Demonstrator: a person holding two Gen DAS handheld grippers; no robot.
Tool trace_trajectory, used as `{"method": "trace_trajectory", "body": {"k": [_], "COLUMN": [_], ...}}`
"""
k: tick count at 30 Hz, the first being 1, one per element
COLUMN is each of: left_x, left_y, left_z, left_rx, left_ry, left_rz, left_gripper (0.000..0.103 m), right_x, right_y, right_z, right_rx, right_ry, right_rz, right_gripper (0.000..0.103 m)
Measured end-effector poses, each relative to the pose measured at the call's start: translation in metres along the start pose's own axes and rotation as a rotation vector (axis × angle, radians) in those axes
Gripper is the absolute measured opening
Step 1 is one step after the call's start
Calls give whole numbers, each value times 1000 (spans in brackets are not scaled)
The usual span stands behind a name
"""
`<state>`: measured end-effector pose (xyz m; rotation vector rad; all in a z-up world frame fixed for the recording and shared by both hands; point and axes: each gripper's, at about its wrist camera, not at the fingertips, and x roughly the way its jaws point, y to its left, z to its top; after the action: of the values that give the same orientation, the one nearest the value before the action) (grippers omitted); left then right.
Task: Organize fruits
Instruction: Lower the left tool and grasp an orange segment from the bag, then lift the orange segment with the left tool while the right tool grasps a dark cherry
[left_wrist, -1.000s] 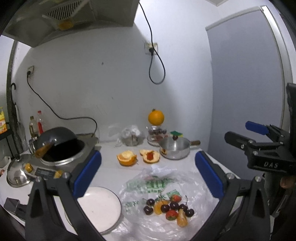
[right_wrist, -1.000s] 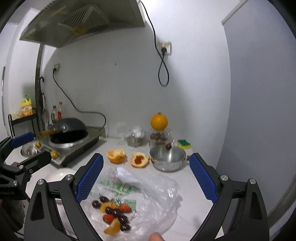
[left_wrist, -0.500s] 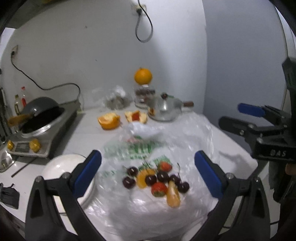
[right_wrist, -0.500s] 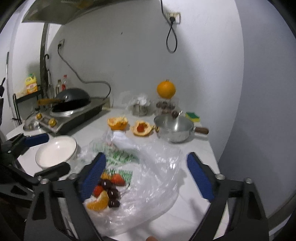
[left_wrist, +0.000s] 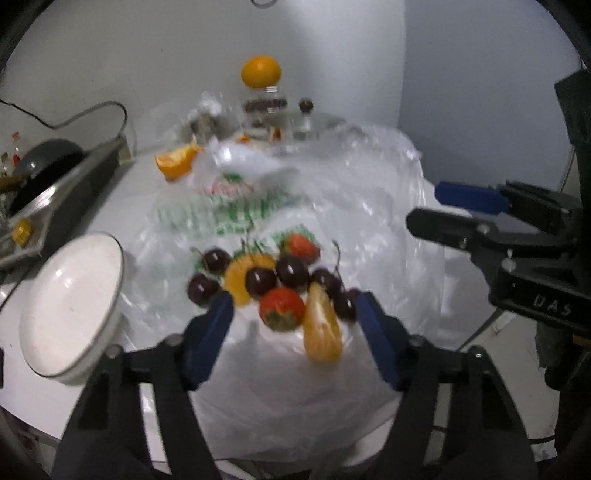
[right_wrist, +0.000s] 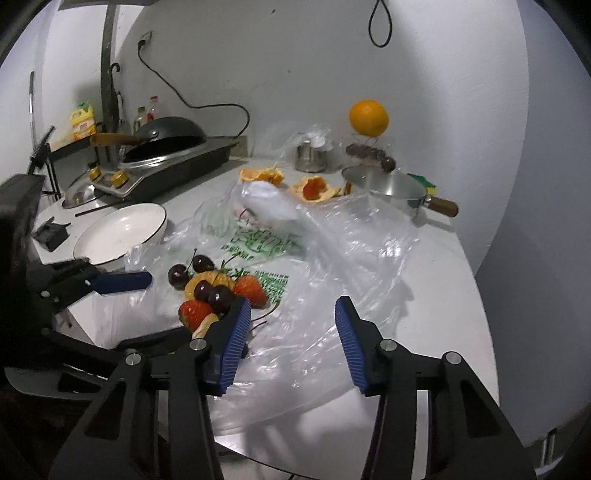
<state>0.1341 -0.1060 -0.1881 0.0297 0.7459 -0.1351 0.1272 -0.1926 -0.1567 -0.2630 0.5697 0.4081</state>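
A pile of fruit lies on a clear plastic bag (left_wrist: 332, 192) (right_wrist: 332, 251): dark cherries (left_wrist: 291, 271) (right_wrist: 207, 291), two strawberries (left_wrist: 282, 308) (right_wrist: 251, 290) and orange segments (left_wrist: 323, 332). My left gripper (left_wrist: 294, 302) (right_wrist: 168, 306) hangs low over the near side of the pile. Its jaws are closing, with a strawberry and an orange segment between them, and the pads are clear of both. My right gripper (right_wrist: 291, 306) (left_wrist: 436, 210) is right of the pile, jaws closing over bare bag film only. An empty white bowl (left_wrist: 70, 306) (right_wrist: 122, 230) stands left of the bag.
A stove with a dark wok (right_wrist: 166, 136) fills the back left. Orange peel halves (right_wrist: 314, 188), a steel pot (right_wrist: 384, 186), a jar topped by a whole orange (right_wrist: 368, 117) and a sponge (right_wrist: 424, 181) stand at the back. The counter's edge runs along the right.
Both grippers have come down and tipped toward the fruit pile, which now looks much larger. Both pairs of jaws have narrowed from wide open. The fruit has not moved.
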Motion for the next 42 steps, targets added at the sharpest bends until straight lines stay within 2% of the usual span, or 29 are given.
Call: {"method": "trace_trajectory", "body": {"k": [7, 12, 14, 15, 17, 21, 26, 31, 34, 39, 42], "left_x": [12, 21, 22, 22, 22, 23, 32, 32, 29, 20, 11], "left_y": [-4, -2, -2, -1, -1, -1, 2, 2, 4, 5, 4], "left_z": [-6, -11, -11, -11, -11, -9, -12, -12, -13, -12, -9], "left_rx": [19, -11, -18, -21, -27, -29, -43, -33, -38, -32, -12], "left_ry": [55, 102, 105, 107, 110, 110, 153, 148, 140, 117, 99], "left_rz": [-21, -67, -84, -94, -107, -130, -132, -132, -150, -178, -178], "left_gripper": [63, 61, 57, 51, 48, 34, 33, 33, 26, 23, 23], "right_x": [8, 10, 11, 11, 11, 12, 15, 21, 25, 33, 38], "right_y": [-2, -1, 0, 1, 2, 5, 10, 17, 21, 27, 30], "right_z": [-8, -10, -11, -11, -11, -11, -13, -15, -16, -20, -23], "right_rx": [15, 10, 1, -4, -11, -21, -32, -44, -55, -74, -77], "right_ry": [17, 18, 21, 23, 25, 27, 33, 45, 54, 78, 93], "right_rz": [9, 22, 25, 28, 30, 36, 56, 75, 86, 119, 143], "right_gripper": [51, 51, 47, 44, 43, 43, 42, 40, 38, 32, 32]}}
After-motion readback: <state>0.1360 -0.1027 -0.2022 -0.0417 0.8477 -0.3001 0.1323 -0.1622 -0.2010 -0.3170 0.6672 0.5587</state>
